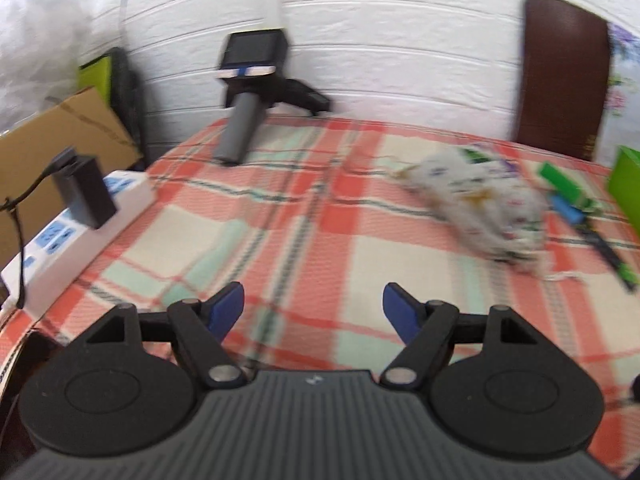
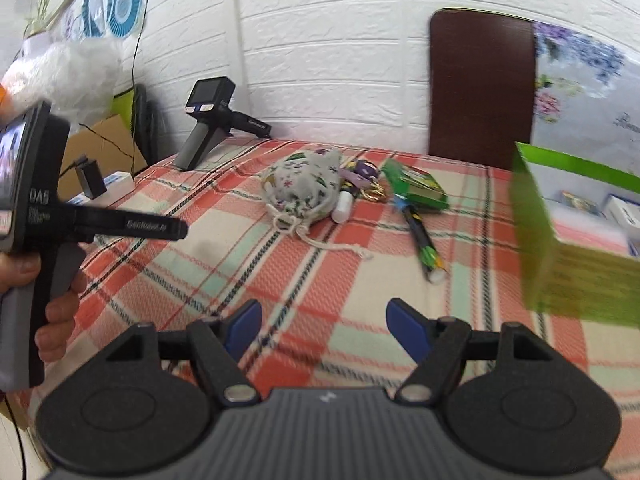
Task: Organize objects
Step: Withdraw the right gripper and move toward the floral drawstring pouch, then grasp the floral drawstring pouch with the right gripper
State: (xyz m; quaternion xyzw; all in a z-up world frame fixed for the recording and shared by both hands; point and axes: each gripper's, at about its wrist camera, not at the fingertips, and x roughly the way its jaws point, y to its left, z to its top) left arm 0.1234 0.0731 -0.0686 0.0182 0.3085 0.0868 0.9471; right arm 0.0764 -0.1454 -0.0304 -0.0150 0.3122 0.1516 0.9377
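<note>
A flowered drawstring pouch lies on the plaid tablecloth; it also shows in the left wrist view. Beside it lie a white tube, a key ring, a green packet and a dark pen. A green box stands open at the right. My left gripper is open and empty above the cloth. My right gripper is open and empty, well short of the pouch. The left gripper's body shows at the left of the right wrist view, held by a hand.
A spare gripper device rests at the table's far edge by the white wall. A white power strip with a black plug sits at the left edge, next to a cardboard box. A brown chair back stands behind the table.
</note>
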